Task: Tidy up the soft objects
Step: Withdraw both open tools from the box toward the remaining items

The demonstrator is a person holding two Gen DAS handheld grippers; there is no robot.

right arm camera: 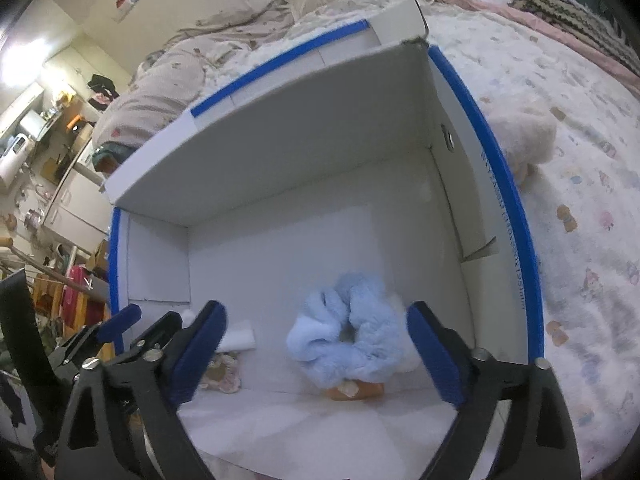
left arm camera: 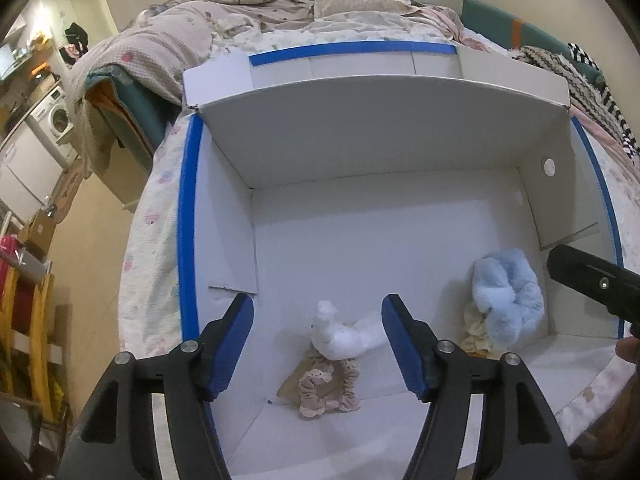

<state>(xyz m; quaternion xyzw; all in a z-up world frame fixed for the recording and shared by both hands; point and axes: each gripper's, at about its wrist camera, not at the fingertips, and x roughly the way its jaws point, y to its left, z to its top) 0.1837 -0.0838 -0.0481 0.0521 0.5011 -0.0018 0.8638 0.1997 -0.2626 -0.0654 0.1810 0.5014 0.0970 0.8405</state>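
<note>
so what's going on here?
A person with a handheld gripper in each hand is sorting soft items into a white box on a bed. The left gripper is open above a white scrunchie lying on a beige scrunchie. The right gripper is open around a blue scrunchie, not gripping it. A cream plush item is outside the box.

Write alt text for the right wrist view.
An open claw hangs over a fluffy blue scrunchie lying in a white box on a bed. A cream plush sits outside the box.
</note>
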